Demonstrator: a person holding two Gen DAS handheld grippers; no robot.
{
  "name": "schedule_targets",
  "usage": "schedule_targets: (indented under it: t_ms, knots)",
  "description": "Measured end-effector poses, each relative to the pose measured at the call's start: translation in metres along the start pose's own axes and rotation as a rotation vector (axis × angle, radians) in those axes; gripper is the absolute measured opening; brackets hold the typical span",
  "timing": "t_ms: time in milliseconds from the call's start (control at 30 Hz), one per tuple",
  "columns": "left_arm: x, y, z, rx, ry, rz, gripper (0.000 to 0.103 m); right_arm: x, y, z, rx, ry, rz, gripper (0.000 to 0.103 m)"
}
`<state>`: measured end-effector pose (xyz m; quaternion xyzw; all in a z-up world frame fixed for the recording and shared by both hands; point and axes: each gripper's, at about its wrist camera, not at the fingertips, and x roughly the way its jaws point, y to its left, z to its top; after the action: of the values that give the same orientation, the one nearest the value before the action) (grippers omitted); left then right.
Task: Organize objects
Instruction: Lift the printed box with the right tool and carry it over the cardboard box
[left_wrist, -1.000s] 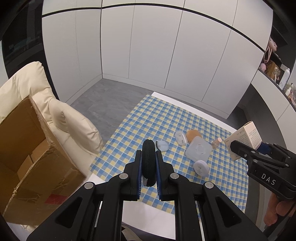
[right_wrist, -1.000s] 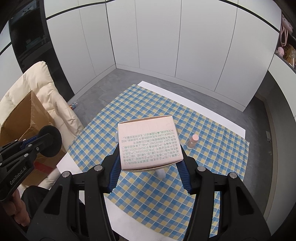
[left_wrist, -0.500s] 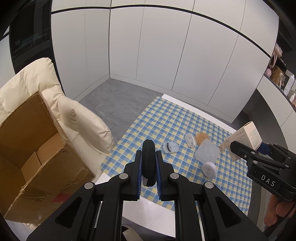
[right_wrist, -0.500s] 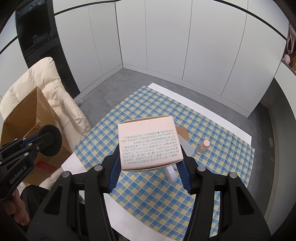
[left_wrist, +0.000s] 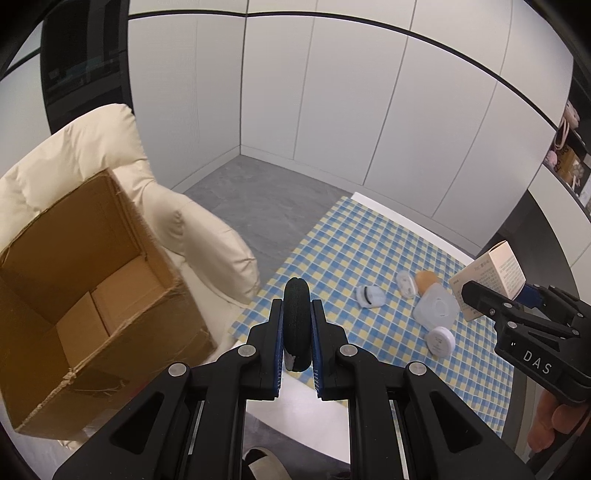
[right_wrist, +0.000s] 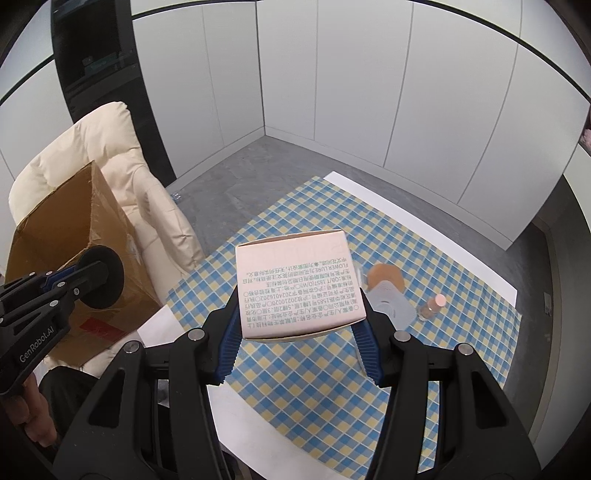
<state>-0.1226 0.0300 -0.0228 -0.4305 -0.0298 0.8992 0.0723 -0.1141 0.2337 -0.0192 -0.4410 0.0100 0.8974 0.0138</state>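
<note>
Left hand-held gripper (left_wrist: 297, 328) clenched on black round compact (left_wrist: 297, 325), edge-on, above the worktop (left_wrist: 317, 395) edge near open cardboard box (left_wrist: 92, 295). Right hand-held gripper (right_wrist: 297, 314) grasps pink printed carton (right_wrist: 295, 284) over checked cloth (right_wrist: 424, 369). Risk: thin compact pivots, drops outside box.

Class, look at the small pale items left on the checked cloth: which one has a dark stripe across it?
The white striped piece, leftmost of the group, nearest the armchair. The round white jar and the clear square container are unmarked.

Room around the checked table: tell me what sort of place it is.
Probably a home living or dining room: a cream padded armchair, floor-to-ceiling white cabinet doors, and wall shelves of small household items.
</note>
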Motion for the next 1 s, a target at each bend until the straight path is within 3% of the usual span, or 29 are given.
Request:
schedule_targets:
  t_ms: [1000]
  knots:
    - [-0.031, 0.098, -0.009, -0.136, -0.038, 0.126, 0.012, 0.013, 0.109, 0.020, -0.156, -0.012, 0.101, 0.057]
